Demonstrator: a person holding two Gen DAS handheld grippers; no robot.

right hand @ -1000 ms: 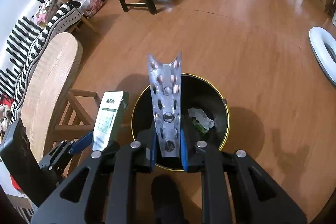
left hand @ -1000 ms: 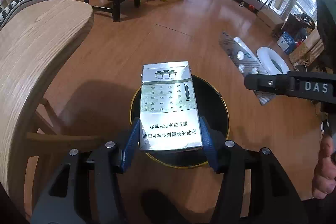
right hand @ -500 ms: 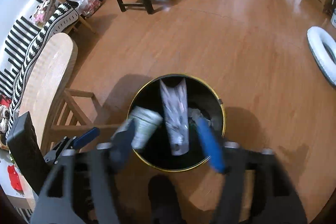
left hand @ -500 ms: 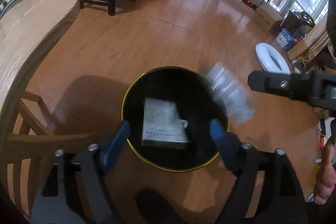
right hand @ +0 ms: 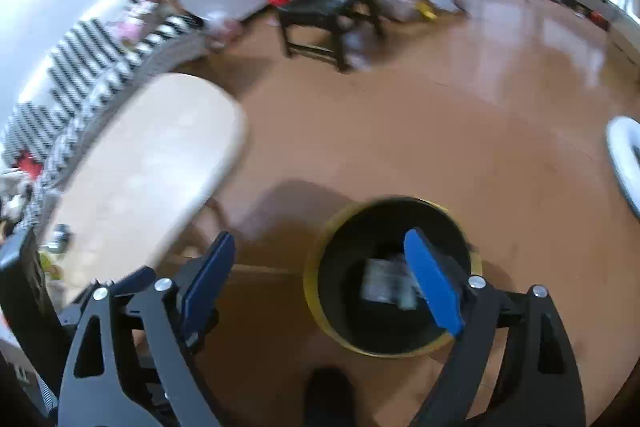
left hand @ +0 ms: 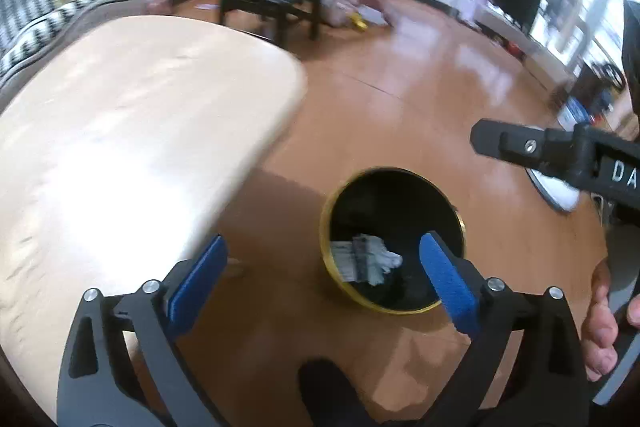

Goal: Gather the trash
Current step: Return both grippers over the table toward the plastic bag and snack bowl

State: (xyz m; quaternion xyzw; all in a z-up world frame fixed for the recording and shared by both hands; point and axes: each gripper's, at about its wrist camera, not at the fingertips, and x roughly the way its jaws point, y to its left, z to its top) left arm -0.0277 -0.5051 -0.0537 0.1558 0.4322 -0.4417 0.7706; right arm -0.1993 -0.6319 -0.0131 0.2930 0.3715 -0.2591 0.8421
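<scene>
A black trash bin with a gold rim (left hand: 394, 239) (right hand: 394, 277) stands on the wooden floor. Inside it lie the pale cigarette pack (left hand: 352, 259) (right hand: 386, 281) and crumpled paper (left hand: 386, 259); the blister pack among them is too blurred to pick out. My left gripper (left hand: 320, 281) hangs above the bin's left side, its jaws opening wide with nothing between them. My right gripper (right hand: 318, 279) also hovers above the bin, jaws opening and empty. Its black body (left hand: 560, 151) shows in the left wrist view at the right, with a person's hand (left hand: 600, 319) below.
A light wooden tabletop (left hand: 132, 131) (right hand: 148, 167) fills the left side, close to both grippers. A black chair (left hand: 276, 1) (right hand: 328, 15), a striped sofa (right hand: 80, 63) and toys stand at the back. A white ring (right hand: 624, 159) lies on the floor at right.
Both grippers let go: the cigarette pack and the blister pack dropped into the bin. Both sets of jaws have spread wide. Both grippers have risen and drawn back, and the bin looks smaller.
</scene>
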